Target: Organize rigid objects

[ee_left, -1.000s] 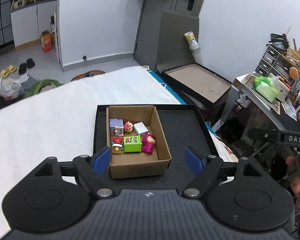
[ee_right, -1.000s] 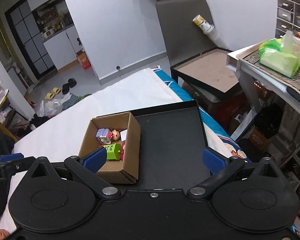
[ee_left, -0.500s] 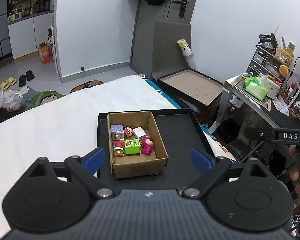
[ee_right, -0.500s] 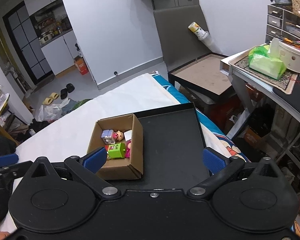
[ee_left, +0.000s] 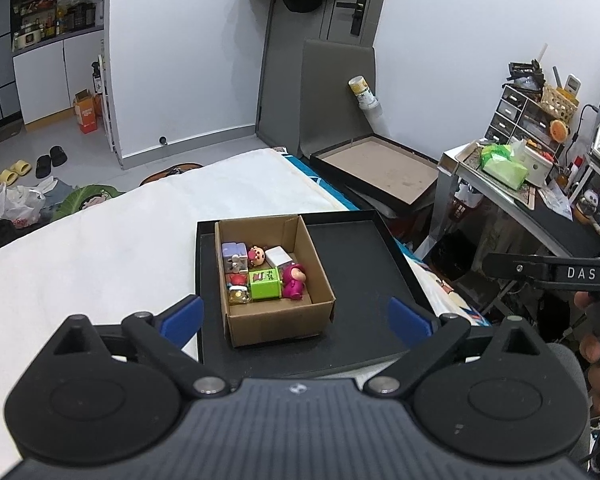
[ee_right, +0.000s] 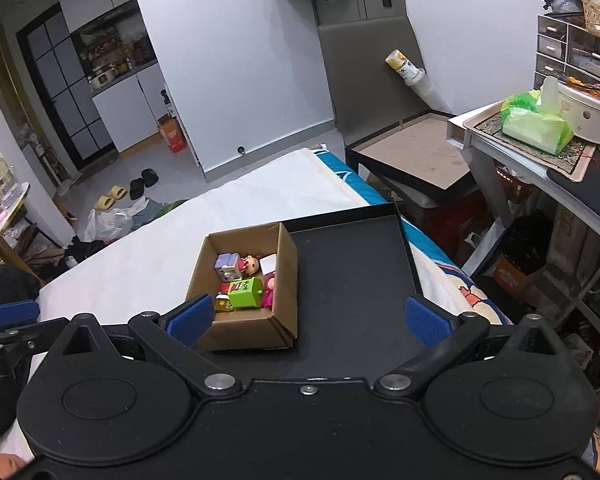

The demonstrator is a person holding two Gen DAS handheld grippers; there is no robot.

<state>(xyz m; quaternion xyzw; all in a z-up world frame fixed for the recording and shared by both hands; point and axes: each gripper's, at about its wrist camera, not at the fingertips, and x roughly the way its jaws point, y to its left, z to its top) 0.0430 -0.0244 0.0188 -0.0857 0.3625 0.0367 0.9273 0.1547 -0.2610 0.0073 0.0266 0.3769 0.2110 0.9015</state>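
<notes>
A brown cardboard box (ee_left: 278, 322) (ee_right: 244, 334) stands on the left part of a black tray (ee_left: 360, 264) (ee_right: 352, 264) on a white bed. Inside lie several small toys: a green cube (ee_left: 265, 283) (ee_right: 244, 293), a pink figure (ee_left: 294, 282), a purple block (ee_left: 234, 255) (ee_right: 227, 265), a doll head (ee_left: 257, 255), a white block (ee_left: 278, 256). My left gripper (ee_left: 294, 320) is open and empty, held above and short of the box. My right gripper (ee_right: 306, 320) is open and empty, above the tray's near side.
The white bed (ee_left: 80, 256) stretches to the left. A second black tray with a brown bottom (ee_left: 376, 164) leans past the bed's far edge. A cluttered desk (ee_right: 540, 148) stands to the right. Shoes and bags lie on the floor at left.
Both grippers have pulled back and risen, so the box and tray look smaller and farther. The left jaws have opened wider. The toys have not moved.
</notes>
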